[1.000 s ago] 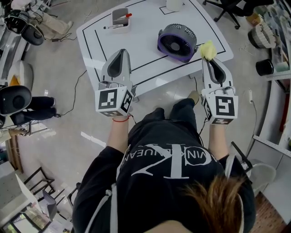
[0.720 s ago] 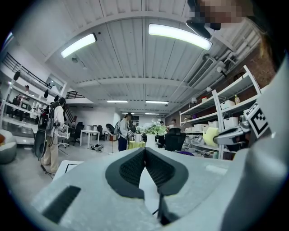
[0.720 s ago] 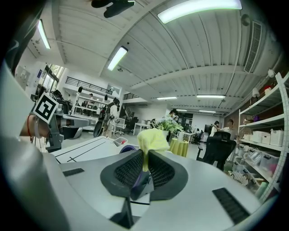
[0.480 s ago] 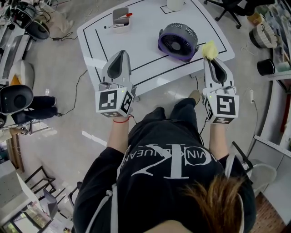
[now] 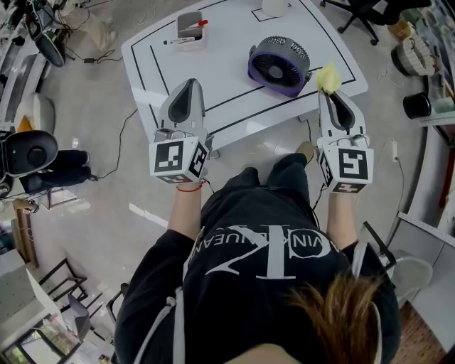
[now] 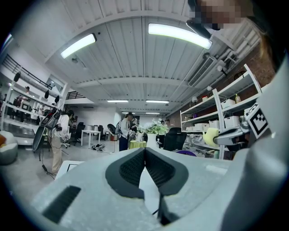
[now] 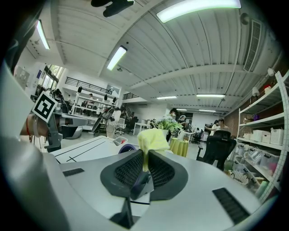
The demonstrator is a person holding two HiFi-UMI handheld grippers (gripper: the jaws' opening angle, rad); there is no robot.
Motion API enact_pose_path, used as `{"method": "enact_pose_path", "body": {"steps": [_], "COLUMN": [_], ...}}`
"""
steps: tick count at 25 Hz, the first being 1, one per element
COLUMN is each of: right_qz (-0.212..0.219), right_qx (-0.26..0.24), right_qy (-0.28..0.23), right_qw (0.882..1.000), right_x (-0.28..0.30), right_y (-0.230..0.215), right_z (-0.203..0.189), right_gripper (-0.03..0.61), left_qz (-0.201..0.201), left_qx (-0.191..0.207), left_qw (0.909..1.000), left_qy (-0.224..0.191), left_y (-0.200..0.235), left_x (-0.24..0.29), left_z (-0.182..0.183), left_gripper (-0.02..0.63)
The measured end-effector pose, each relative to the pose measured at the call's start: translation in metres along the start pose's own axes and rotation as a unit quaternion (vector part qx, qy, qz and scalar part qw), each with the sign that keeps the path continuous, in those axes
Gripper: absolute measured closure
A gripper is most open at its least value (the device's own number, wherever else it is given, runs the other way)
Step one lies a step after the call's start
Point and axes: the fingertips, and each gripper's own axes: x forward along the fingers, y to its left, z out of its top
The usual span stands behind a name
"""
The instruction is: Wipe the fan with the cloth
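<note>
One fan (image 5: 279, 62), one cloth (image 5: 327, 77) in right tongs (image 7: 145, 160).

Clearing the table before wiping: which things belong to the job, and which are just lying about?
Job: fan; yellow cloth, pinched in the right gripper.
Lying about: grey tray; black pen; white object at the far edge.
</note>
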Motion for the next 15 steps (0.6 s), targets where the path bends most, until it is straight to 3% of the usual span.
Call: {"method": "enact_pose_path", "body": {"steps": [15], "right_qz": [0.005], "right_qx": [0.004], "right_qy": [0.003], "right_qw": [1.0], "right_x": [0.0017], "right_y": [-0.0033], "right_z": [-0.0025], "right_gripper": [0.54], "left_qz": [0.002], "left_qx": [0.002], "left_qw": [1.0], "left_qy": [0.004], "left_y": [-0.0042], "left_x": [0.0024], "left_z": [0.0006], "left_gripper": [0.603]}}
